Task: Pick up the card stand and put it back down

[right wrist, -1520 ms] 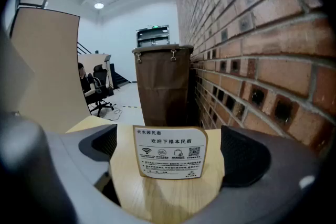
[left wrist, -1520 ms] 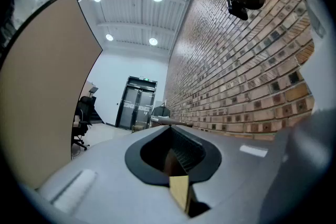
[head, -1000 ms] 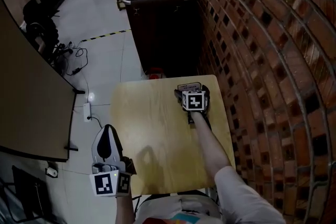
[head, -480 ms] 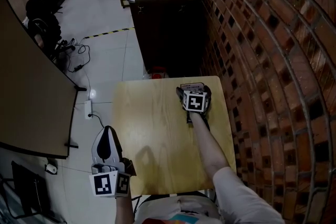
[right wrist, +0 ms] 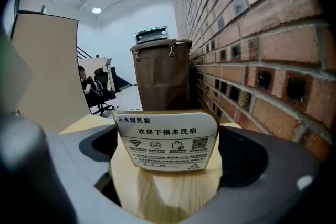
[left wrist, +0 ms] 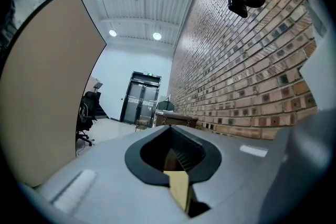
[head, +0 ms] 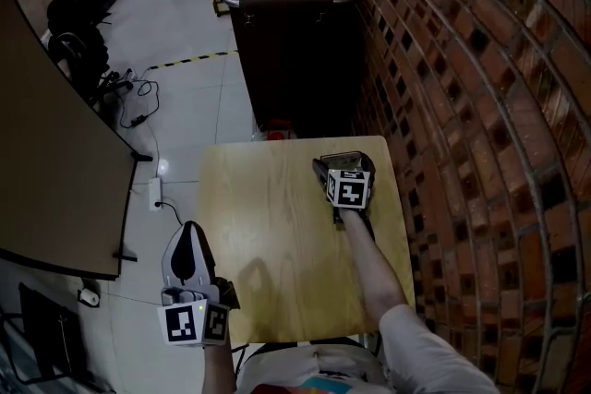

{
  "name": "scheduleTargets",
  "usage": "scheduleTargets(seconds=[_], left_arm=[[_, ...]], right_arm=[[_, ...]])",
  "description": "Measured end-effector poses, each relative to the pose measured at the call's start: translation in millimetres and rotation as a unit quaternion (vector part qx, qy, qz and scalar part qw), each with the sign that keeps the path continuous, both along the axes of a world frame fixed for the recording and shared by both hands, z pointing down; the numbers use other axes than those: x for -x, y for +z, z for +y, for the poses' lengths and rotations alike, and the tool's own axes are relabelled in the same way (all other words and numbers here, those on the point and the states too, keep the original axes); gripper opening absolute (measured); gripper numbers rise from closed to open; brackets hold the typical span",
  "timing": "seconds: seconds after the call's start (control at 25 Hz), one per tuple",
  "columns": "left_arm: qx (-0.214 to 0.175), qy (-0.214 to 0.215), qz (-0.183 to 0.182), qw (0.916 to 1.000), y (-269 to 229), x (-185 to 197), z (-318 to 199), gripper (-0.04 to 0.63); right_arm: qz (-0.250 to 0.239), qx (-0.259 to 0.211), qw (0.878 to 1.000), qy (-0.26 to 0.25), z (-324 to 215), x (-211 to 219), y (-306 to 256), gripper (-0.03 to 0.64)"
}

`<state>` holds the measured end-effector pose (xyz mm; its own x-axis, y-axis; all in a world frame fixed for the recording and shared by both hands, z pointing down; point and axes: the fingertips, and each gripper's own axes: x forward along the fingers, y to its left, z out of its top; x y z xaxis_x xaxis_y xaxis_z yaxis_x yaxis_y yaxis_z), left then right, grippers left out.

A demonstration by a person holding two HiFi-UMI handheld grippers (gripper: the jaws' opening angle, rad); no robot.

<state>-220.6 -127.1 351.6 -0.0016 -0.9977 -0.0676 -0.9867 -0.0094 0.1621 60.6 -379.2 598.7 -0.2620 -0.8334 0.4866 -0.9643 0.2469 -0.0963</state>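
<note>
Printed on card stand: "云水园民宿", "欢迎下榻本民宿", then icons and a QR code. Upright near far right corner of desk, side edges pinched between jaws of right gripper. Left gripper off near left corner, jaws together.

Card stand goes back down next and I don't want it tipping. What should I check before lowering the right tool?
1. Card stand gripped by right tool, jaws on both side edges: ok.
2. Stand upright, print facing the tool's camera: ok.
3. Bare table below for set-down: ok.
4. Height above table: cannot tell.
5. Clearance from brick wall: ok.
6. Left tool beside the table's left edge, out of the way: ok.
</note>
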Motion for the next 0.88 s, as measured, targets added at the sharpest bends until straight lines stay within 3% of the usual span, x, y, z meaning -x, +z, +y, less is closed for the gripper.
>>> scheduleTargets(seconds=[0.16, 0.32, 0.64, 0.88], left_arm=[[-0.007, 0.006, -0.001, 1.0000, -3, -5, 1, 0.005], [-0.011, 0.015, -0.006, 0.9998, -5, -15, 3, 0.005], [-0.034, 0.030, -0.016, 0.9988, -20, -32, 10, 0.005], [-0.058, 0.050, -0.017, 0.9970, -32, -47, 21, 0.005]], right_arm=[[0.019, -0.067, 0.996, -0.051, 22, 10, -37, 0.571], [0.032, -0.149, 0.985, -0.080, 66, 15, -96, 0.571], [-0.059, -0.260, 0.962, -0.059, 185, 4, -220, 0.571], [-0.072, -0.306, 0.948, -0.056, 239, -6, -269, 0.568]])
